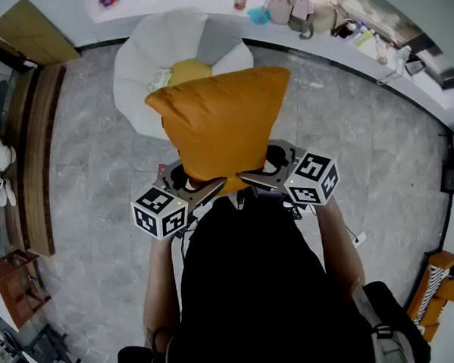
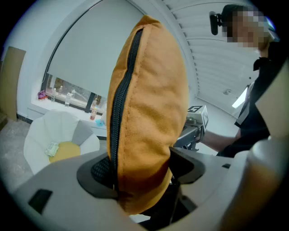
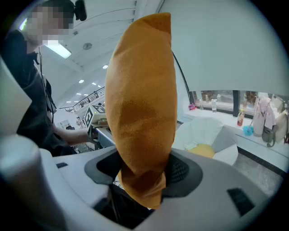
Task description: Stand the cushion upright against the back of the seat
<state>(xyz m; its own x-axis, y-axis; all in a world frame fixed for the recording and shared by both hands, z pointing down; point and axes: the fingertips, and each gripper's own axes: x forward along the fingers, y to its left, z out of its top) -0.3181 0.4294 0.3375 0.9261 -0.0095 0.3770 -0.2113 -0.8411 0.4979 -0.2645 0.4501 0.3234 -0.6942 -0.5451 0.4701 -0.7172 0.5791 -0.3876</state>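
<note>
Step in hand: carry. We hold cushion (image 1: pixel 222 120) in air, upright, by bottom edge. Left gripper (image 1: pixel 191 190) clamps zipper-side corner; right gripper (image 1: pixel 266 175) clamps other corner. Chair (image 1: pixel 141 67) ahead, well apart. Next, we judge: advance, lower onto seat, lean against back, release.

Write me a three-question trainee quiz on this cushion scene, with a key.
1. True or false: the orange cushion already lies on the white chair.
2. What is clamped on the cushion? A. the left hand-held gripper alone; B. the right hand-held gripper alone; C. both.
3. Fill in: the cushion's black zipper faces the ___ gripper view.

Key:
1. False; it is held in the air, short of the chair.
2. C; each pair of jaws pinches a lower corner.
3. left
</note>
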